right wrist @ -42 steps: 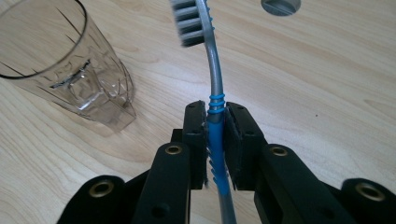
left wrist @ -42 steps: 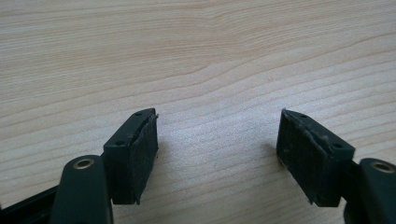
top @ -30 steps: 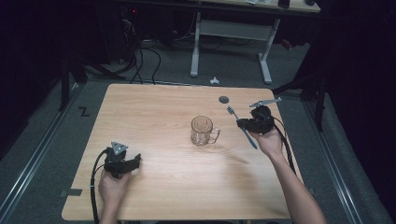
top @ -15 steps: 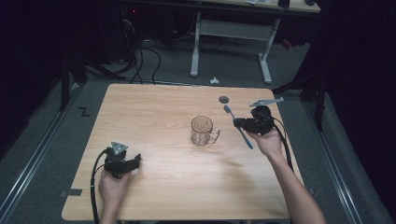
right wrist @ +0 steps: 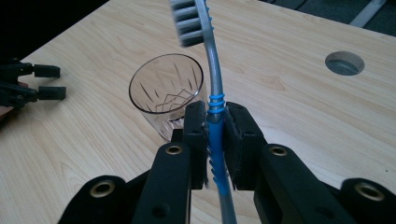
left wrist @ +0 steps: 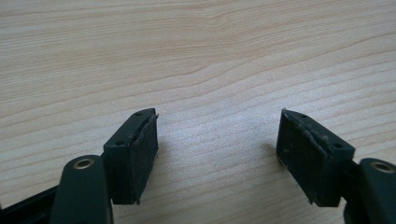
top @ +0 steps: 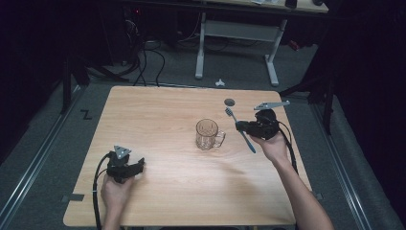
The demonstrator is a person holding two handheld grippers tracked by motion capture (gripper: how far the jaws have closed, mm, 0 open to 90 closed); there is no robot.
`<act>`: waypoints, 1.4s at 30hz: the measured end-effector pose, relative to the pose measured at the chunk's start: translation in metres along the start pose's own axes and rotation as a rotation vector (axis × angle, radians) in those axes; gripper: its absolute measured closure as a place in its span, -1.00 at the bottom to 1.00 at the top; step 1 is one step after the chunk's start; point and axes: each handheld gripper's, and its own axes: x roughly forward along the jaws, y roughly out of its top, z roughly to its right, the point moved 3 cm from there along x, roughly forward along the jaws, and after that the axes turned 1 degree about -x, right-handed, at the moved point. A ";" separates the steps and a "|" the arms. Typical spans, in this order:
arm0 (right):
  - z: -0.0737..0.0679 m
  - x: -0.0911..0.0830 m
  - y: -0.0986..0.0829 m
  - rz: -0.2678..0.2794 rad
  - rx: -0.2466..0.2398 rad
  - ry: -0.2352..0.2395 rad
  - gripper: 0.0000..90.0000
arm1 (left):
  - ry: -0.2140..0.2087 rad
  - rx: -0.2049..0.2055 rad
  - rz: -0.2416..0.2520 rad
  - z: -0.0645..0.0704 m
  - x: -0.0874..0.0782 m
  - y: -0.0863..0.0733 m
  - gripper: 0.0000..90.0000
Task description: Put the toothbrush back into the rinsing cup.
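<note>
A clear cut-glass mug stands near the middle of the wooden table. Just right of it my right gripper is shut on a blue and grey toothbrush. The brush is held above the table, bristle head pointing away, beside the mug's rim. Near the front left of the table my left gripper rests open, its pads wide apart over bare wood.
A round cable hole lies in the table behind the right gripper. A white desk frame and cables stand on the floor beyond the far edge. The left gripper is seen far off past the mug.
The right gripper has lifted the toothbrush slightly and shifted it a little toward the mug. The left gripper has stayed put.
</note>
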 end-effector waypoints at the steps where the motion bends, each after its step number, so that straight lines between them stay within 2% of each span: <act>1: -0.001 0.000 0.001 0.002 0.001 0.003 0.77 | 0.000 0.000 0.000 0.000 0.000 0.000 -0.34; 9: -0.007 -0.002 0.004 0.024 -0.020 0.027 0.77 | 0.000 0.000 0.000 0.000 0.000 0.000 -0.34; 14: -0.009 -0.001 0.008 0.040 -0.034 0.024 0.77 | 0.000 0.000 0.000 0.000 0.000 0.000 -0.34; 26: -0.015 0.000 0.018 0.032 -0.049 0.051 0.77 | 0.000 0.000 0.000 0.000 0.000 0.000 -0.34; 33: -0.019 0.006 0.023 0.066 -0.053 0.074 0.77 | -0.001 0.000 0.000 0.000 0.000 0.000 -0.34; 42: -0.021 0.013 0.030 0.104 -0.056 0.081 0.77 | -0.001 -0.001 0.000 0.000 0.000 0.000 -0.34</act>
